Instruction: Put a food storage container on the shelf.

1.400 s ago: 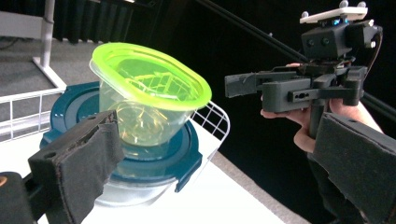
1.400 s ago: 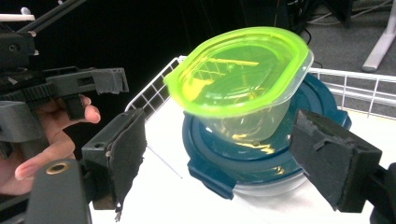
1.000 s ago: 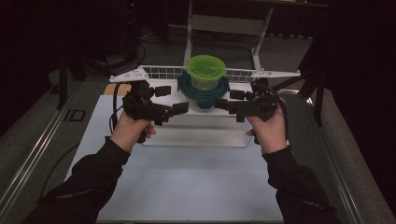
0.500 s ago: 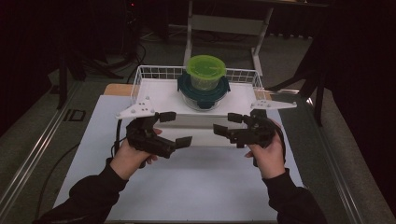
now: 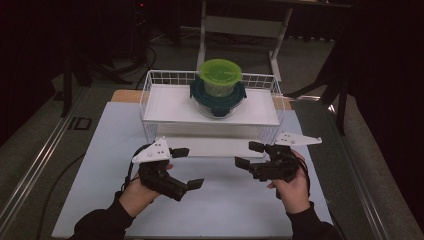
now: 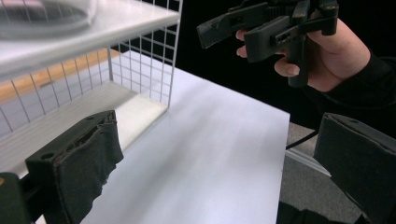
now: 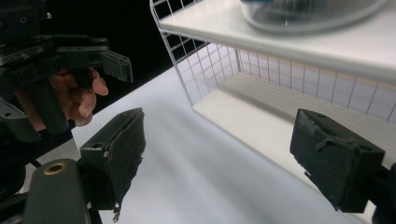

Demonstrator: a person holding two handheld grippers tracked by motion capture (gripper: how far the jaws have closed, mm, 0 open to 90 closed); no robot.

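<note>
My white table [image 5: 210, 210] carries a white wire rack [image 5: 150, 100] at twelve o'clock, its shelf bearing stacked containers [image 5: 218, 90].

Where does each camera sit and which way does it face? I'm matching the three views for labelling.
High view: above the person's side, looking forward and down on the table and wire rack; both forearms, left gripper and right gripper show.
Left gripper view: rides the left gripper, looking across the table past the rack's corner toward the right hand.
Right gripper view: rides the right gripper, looking toward the rack and left hand.
Shared: all three show the rack; each gripper view shows the other gripper.
</note>
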